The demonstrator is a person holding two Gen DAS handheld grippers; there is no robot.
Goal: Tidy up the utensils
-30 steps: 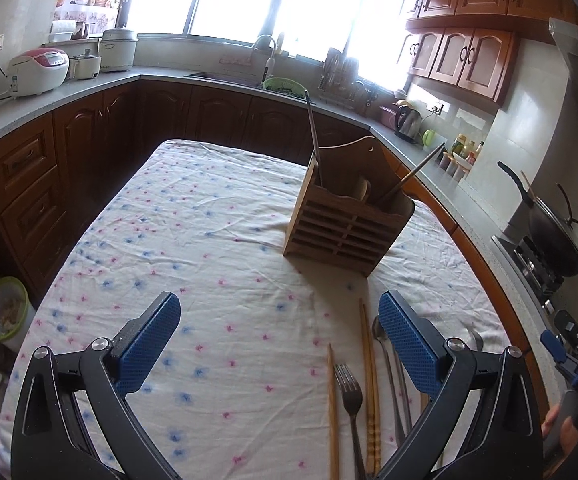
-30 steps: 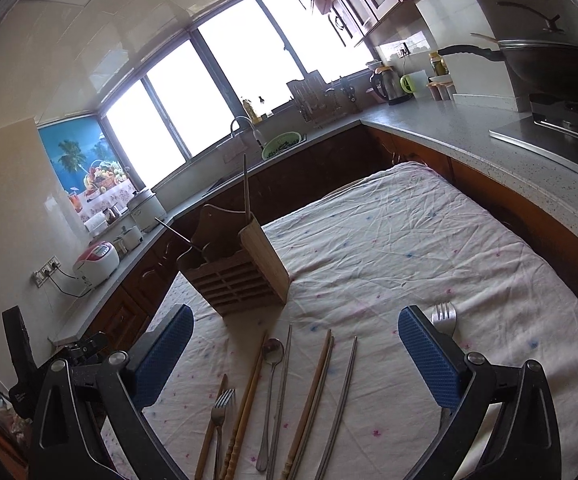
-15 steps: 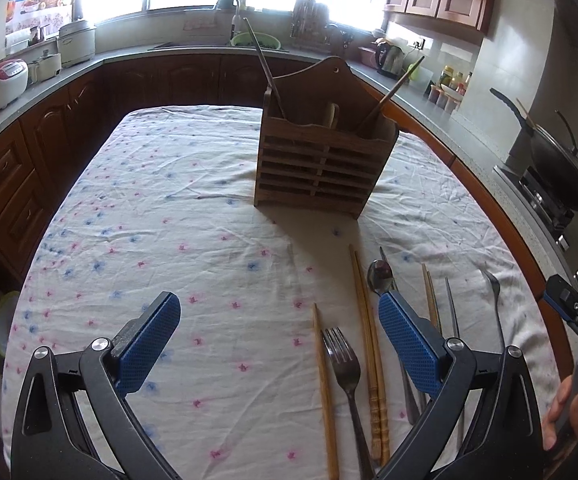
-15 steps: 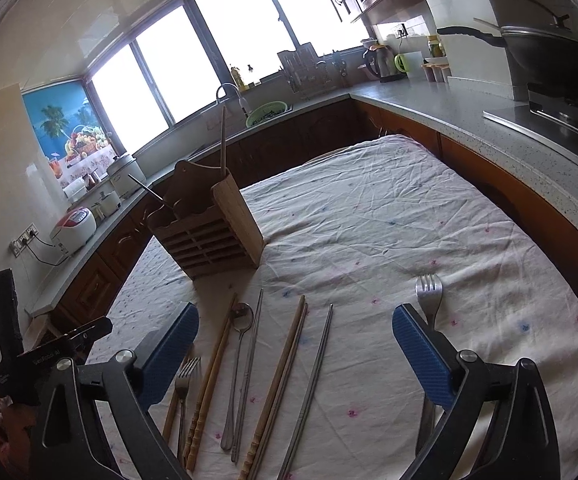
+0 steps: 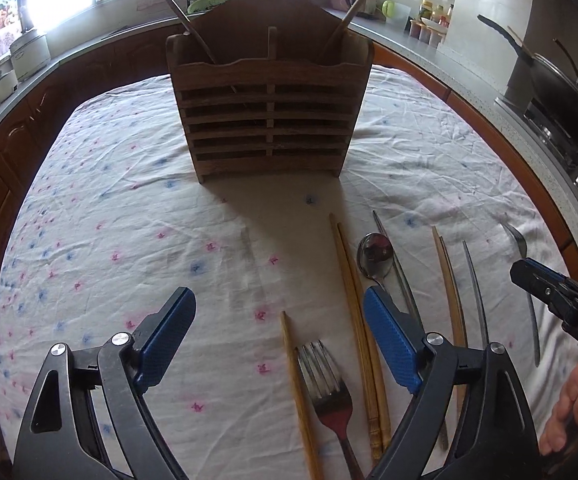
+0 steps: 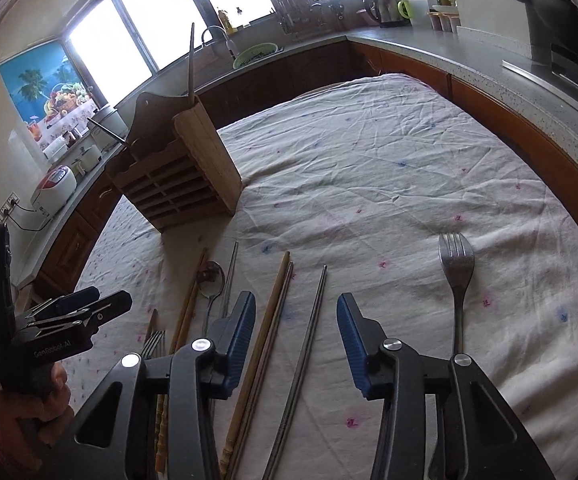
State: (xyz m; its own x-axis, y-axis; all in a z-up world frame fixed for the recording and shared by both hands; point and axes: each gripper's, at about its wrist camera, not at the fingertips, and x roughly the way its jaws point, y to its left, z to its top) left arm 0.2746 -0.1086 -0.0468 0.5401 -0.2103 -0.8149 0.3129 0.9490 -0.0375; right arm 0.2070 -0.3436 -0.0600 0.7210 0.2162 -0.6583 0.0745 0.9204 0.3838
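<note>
- The utensils lie side by side on a wrinkled white tablecloth (image 5: 137,208) dotted with pink and blue flowers, in front of a slatted wooden utensil holder (image 5: 269,120) that stands upright further back on the table.
- Counted across both views: two forks, one spoon (image 5: 375,254), two metal chopsticks, two pairs of wooden chopsticks and one single wooden chopstick (image 5: 299,392).
- The holder already has two long sticks leaning out of it, one in each outer compartment.
- The left gripper (image 5: 277,336) hovers low over the near fork (image 5: 329,392) and the single chopstick; its jaws have just been closing a little but are spread wide, the pads touching nothing.
- The right gripper (image 6: 296,340) hangs over one metal chopstick (image 6: 303,344) and a brown wooden pair (image 6: 269,320); its jaws have just been closing, both lie between them, and the pads are clear of them.
- Around the table runs a grey counter (image 6: 489,76) over brown cabinets, with bright windows (image 6: 137,28), a sink, a rice cooker (image 6: 55,188) and a kettle.
- The right view shows the far fork (image 6: 457,268) whole, lying apart to the right; the left view shows it only as a thin sliver at the edge.
- The left view alone shows the wok (image 5: 565,100) on the stove, and the holder's slatted front square on.
</note>
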